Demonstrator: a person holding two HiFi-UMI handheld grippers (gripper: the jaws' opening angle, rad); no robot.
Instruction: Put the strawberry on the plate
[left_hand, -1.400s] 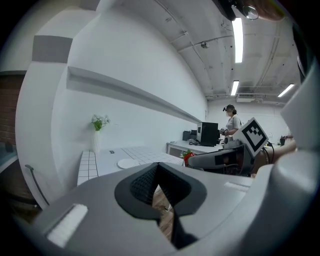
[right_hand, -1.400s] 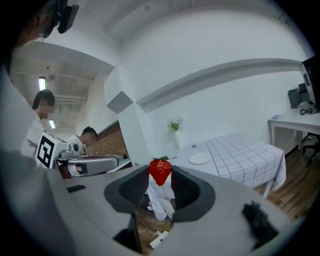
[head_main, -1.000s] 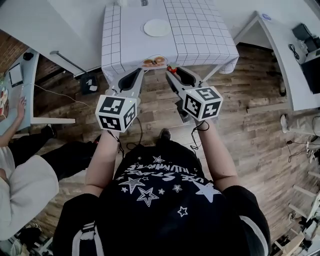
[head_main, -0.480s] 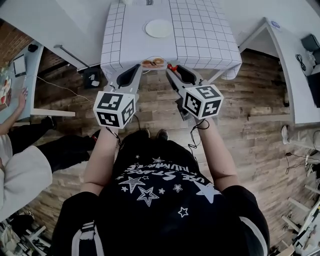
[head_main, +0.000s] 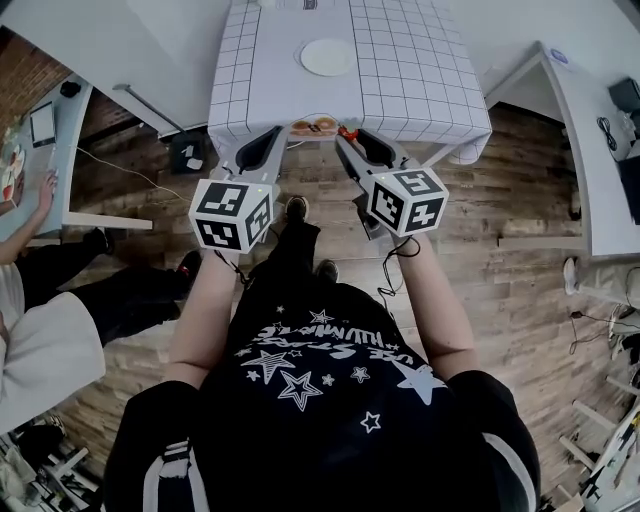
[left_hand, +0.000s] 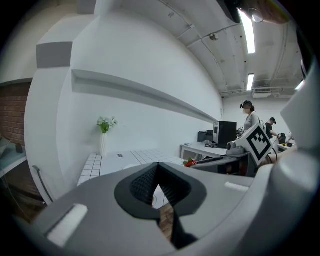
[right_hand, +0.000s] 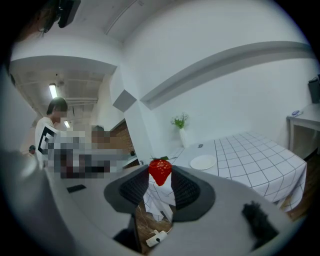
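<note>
At the table (head_main: 280, 90) edge, right tongs (right_hand: 160, 184) grip the strawberry (right_hand: 160, 171); left tongs (left_hand: 158, 174) closed, empty

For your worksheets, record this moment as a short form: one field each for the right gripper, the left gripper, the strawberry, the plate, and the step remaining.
Right gripper: jaws closed on the strawberry
Left gripper: jaws together, nothing between them
Strawberry: red, held in the air by the table's near edge
Plate: white, round, empty, mid-table on the gridded tablecloth
Step remaining: strawberry not yet on the plate
</note>
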